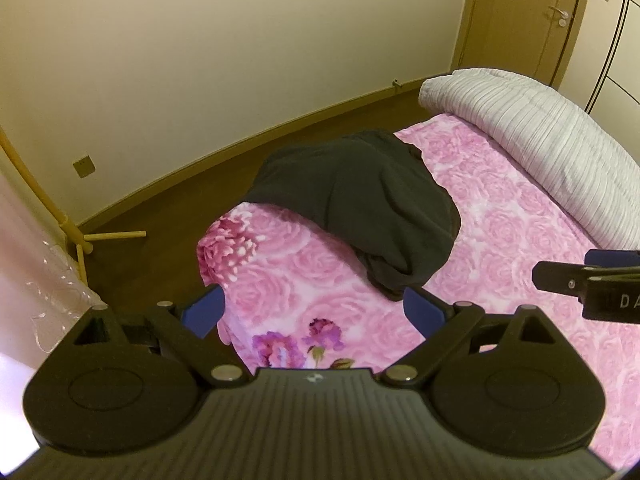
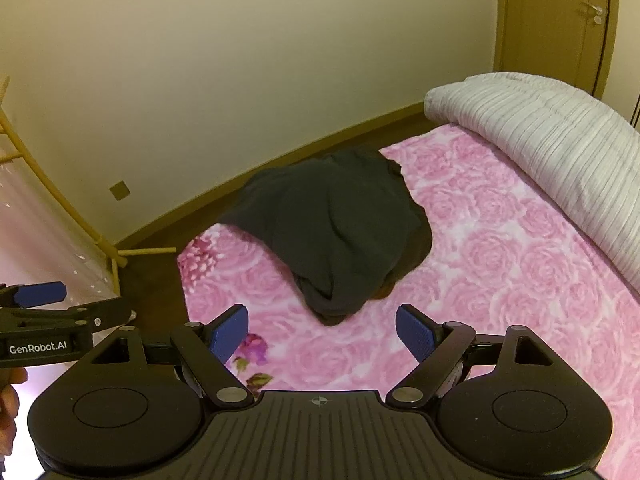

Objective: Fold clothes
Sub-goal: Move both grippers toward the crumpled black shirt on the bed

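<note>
A dark grey garment (image 1: 360,208) lies crumpled in a heap on the pink floral bedspread (image 1: 500,240), near the bed's far corner; it also shows in the right wrist view (image 2: 340,232). My left gripper (image 1: 316,312) hovers short of the heap's near end, its blue pads wide apart with only bedspread between them. My right gripper (image 2: 322,334) stands open the same way, a little before the garment's near tip, holding nothing. Each gripper shows at the edge of the other's view: the right one (image 1: 592,280), the left one (image 2: 44,308).
A rolled white striped quilt (image 1: 540,140) lies along the bed's right side. Brown floor and a cream wall (image 2: 200,80) lie beyond the bed. A wooden rack (image 2: 108,252) with clear plastic stands at the left, a door (image 1: 560,20) at the far right.
</note>
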Demonstrator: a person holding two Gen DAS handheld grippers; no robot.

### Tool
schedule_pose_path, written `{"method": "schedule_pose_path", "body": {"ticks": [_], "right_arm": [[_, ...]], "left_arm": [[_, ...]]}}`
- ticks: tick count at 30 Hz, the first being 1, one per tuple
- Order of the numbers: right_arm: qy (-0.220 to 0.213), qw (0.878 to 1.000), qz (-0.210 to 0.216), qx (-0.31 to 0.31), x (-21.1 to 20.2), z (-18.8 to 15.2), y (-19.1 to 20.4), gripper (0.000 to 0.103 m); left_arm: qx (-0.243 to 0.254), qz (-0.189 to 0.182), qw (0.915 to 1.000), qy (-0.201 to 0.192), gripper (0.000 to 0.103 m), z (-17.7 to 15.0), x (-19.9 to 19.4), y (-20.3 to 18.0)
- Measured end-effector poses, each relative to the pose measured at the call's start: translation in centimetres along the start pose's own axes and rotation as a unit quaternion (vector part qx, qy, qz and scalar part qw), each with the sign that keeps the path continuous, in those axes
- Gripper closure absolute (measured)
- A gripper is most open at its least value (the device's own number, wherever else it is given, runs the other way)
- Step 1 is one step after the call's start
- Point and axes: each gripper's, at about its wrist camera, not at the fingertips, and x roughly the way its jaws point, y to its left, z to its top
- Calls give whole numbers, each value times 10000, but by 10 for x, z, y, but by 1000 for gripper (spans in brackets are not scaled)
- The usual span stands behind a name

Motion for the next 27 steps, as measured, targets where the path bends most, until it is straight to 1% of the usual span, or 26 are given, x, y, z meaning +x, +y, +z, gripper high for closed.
{"method": "schedule_pose_path", "body": {"ticks": [10, 27], "right_arm": [[11, 10000, 63, -62, 0, 9, -4, 19], [35, 9999, 97, -94, 1, 11, -6, 19]], "left_arm": [[78, 11, 10000, 16, 8, 15, -1, -3], [168, -47, 9998, 72, 8, 20, 1, -9]]}}
